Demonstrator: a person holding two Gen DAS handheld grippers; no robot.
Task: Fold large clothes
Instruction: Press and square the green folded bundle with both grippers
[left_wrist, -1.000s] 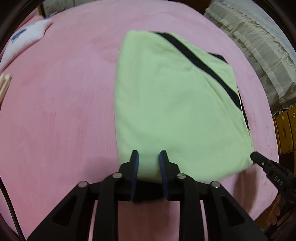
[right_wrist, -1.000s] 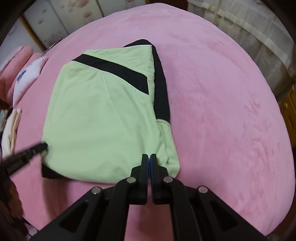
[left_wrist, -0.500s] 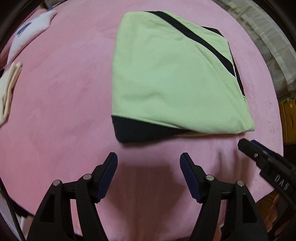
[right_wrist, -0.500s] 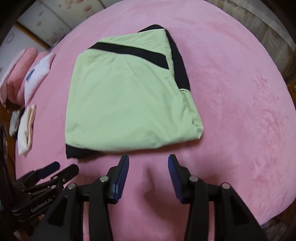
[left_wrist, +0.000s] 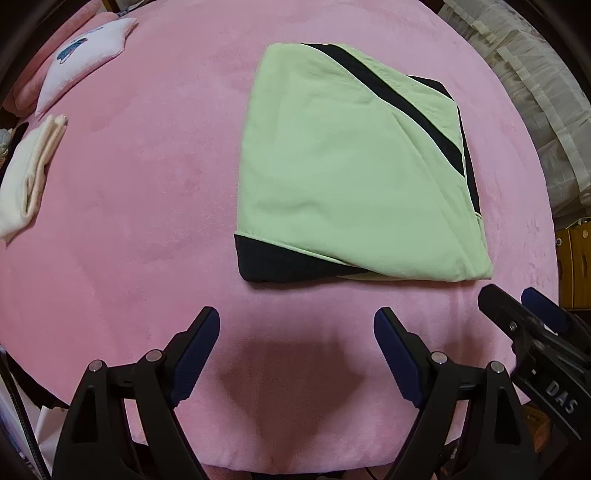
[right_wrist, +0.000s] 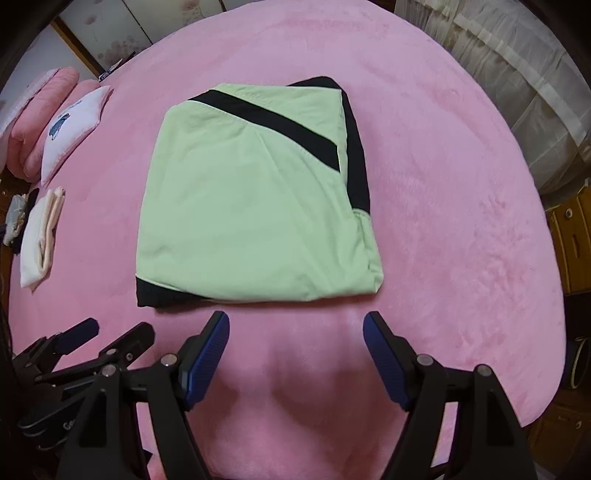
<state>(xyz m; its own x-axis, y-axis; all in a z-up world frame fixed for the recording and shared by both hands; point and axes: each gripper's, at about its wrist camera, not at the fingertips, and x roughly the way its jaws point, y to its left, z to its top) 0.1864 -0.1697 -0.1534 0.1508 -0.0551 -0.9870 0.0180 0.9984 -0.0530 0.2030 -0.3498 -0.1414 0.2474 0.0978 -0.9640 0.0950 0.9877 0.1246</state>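
Observation:
A light green garment with black stripes (left_wrist: 343, 177) lies folded into a flat rectangle on the pink bed cover (left_wrist: 140, 206); it also shows in the right wrist view (right_wrist: 251, 221). My left gripper (left_wrist: 297, 321) is open and empty, hovering just short of the garment's near edge. My right gripper (right_wrist: 295, 326) is open and empty, also just short of the near edge. The right gripper shows at the right of the left wrist view (left_wrist: 524, 306), and the left gripper shows at the lower left of the right wrist view (right_wrist: 110, 332).
A folded cream cloth (left_wrist: 29, 177) lies at the bed's left edge, also in the right wrist view (right_wrist: 38, 236). A white pillow (left_wrist: 81, 55) and pink pillows (right_wrist: 40, 118) lie at the far left. Curtains (left_wrist: 535, 92) and a wooden cabinet (right_wrist: 572, 240) stand to the right.
Both grippers were shut at the garment's near edge, then opened, let it go and pulled back toward me. The garment now lies flat and free.

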